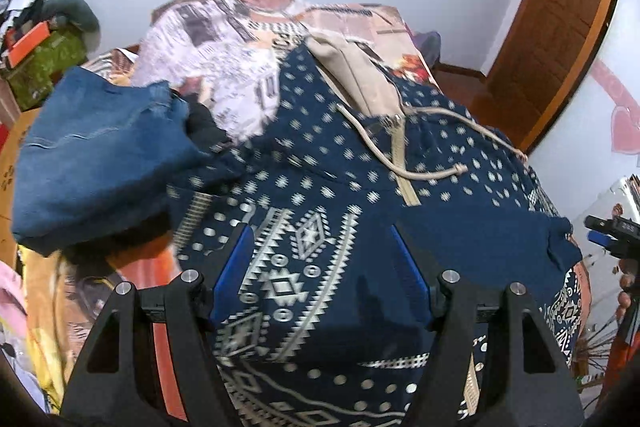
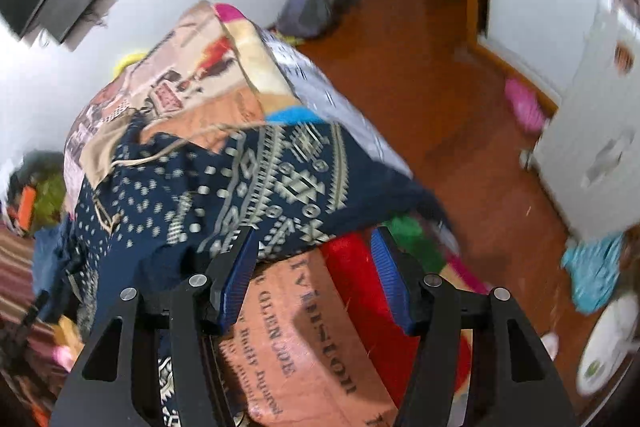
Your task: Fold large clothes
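Note:
A navy hoodie (image 1: 340, 187) with a white geometric pattern, beige hood lining and drawstrings lies spread on the bed. My left gripper (image 1: 322, 231) is open, its blue-padded fingers (image 1: 234, 267) hovering over the hoodie's patterned front. My right gripper (image 2: 314, 237) is open and empty over the printed bedspread (image 2: 288, 327), just beside the hoodie's near edge (image 2: 240, 187). The right gripper also shows at the far right of the left wrist view (image 1: 612, 231).
A folded pair of blue jeans (image 1: 100, 155) lies left of the hoodie, with a white printed garment (image 1: 224, 75) behind. Boxes and clutter (image 1: 44, 59) stand at the far left. A wooden door (image 1: 560, 27), red-brown floor (image 2: 460, 107) and white cabinet (image 2: 592, 131) lie to the right.

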Demonstrator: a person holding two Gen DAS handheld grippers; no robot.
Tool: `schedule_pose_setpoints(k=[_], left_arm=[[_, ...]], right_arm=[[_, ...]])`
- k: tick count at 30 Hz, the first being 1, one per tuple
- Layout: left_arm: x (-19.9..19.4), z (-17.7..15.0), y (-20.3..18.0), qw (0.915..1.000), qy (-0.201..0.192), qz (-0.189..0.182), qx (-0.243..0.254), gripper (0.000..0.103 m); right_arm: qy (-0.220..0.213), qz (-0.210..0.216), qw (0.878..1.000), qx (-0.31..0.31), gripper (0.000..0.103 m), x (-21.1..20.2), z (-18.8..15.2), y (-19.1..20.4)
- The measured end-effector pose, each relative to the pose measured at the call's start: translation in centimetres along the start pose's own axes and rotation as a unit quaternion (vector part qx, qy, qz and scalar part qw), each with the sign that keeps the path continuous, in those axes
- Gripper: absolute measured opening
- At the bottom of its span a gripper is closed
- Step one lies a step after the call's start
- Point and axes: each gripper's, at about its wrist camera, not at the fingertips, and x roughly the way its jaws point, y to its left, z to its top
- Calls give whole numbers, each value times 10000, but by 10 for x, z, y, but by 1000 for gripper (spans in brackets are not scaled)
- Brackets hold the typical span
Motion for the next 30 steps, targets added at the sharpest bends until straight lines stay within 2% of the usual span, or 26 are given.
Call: schedule_pose_setpoints(k=[4,6,16,19,21,23,26,30], left_arm=[[17,-4,-9,9998,169,31,66,68],[22,-6,-10,9997,221,45,80,68],[34,-14,-7,9991,417,24,-42,68],[33,-16,-5,9990,432,40,-70,68],[30,-18,-3,9991,416,62,-66,68],[27,-20,-2,9992,399,87,-36,68],[22,-22,0,9992,398,58,-9,68],[15,-25,1,9993,350,80,58,68]], right_arm=[[440,383,9959,694,55,29,8,-23],[517,491,9936,875,55,36,9,-30],[382,54,9938,1046,54,60,28,-33],[236,-149,9958,876,39,57,35,-25],[101,-251,9975,656,24,51,37,-17],[-101,-306,9987,388,17,39,37,-6],[-443,-392,9982,-29,11,16,37,12],[-1087,-171,9922,-582,10,-32,34,44]])
